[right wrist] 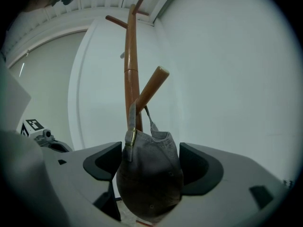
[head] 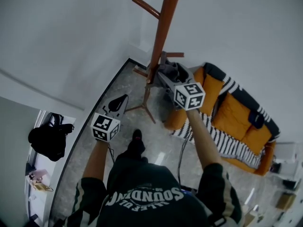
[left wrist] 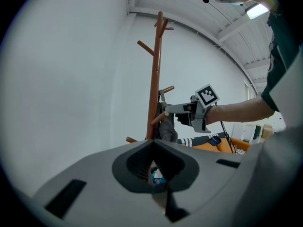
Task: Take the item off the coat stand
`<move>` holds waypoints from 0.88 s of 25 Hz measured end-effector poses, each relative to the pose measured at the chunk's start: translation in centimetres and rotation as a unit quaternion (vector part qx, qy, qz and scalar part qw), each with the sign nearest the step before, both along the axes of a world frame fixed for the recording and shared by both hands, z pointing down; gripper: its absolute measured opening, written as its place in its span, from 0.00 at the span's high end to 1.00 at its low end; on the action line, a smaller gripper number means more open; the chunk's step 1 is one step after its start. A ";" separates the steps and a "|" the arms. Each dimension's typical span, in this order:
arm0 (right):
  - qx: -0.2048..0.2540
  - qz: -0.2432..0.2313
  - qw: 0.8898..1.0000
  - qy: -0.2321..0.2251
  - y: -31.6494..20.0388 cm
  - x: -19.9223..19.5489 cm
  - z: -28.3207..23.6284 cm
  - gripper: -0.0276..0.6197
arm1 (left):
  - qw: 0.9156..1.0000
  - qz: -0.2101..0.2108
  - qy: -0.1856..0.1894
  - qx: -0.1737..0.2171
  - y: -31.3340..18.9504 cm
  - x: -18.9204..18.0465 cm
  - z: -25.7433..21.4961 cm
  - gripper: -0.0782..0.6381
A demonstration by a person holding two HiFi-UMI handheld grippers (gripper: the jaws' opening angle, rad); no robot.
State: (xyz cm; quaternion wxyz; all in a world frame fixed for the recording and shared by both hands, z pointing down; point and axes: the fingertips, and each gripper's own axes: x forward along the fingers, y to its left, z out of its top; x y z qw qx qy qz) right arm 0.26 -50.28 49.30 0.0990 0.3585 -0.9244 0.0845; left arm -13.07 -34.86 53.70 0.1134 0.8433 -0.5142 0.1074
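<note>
Starting out left of the coat stand (head: 161,37), the left claw (head: 118,104) hangs low, well apart from the pole, with its jaws together and nothing between them. It has no part in this yet.

At the stand itself, the grey cap (right wrist: 150,174) hangs by its back strap (right wrist: 134,115) from a peg (right wrist: 152,85) that slants upward off the pole. The crown droops below the peg, close against the stand.

On the right of the stand is the right claw (right wrist: 151,164). Its jaws are spread wide, one on each side of the crown. There's a gap on both sides, so no grip so far.

The job here is a clean clamp. I'd say ease in a touch deeper so the pads meet the full crown, not just the loose edge, then close firmly because soft cloth slips. After that, the peg's slant decides the path: lift up and away from the pole, along the peg, until the strap loop clears its tip. A straight tug downward or backward would likely jam the strap against the peg and could rock the whole stand.
</note>
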 end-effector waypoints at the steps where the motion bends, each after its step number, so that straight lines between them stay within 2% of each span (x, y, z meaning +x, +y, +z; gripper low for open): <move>1: -0.002 -0.003 1.000 0.000 -0.2 -0.2 0.2 0.41 | 1.000 -0.001 -0.001 -0.001 0.0 -0.2 0.0 0.89; 8: -0.006 -0.013 1.000 0.018 -0.7 -0.9 0.8 0.43 | 1.000 -0.009 -0.004 -0.008 0.3 -1.2 0.5 0.89; 11: 0.000 -0.009 1.000 0.028 -0.6 -0.9 0.8 0.65 | 1.000 -0.013 -0.005 -0.011 0.4 -1.8 0.7 0.89; 14: 0.015 -0.009 0.999 0.040 -0.4 -0.9 0.8 0.76 | 1.000 -0.014 -0.004 -0.012 0.5 -2.0 0.7 0.89; 22: 0.034 0.000 0.998 0.057 -0.1 -0.8 0.4 0.83 | 1.000 -0.017 -0.004 -0.009 0.8 -2.3 0.5 0.89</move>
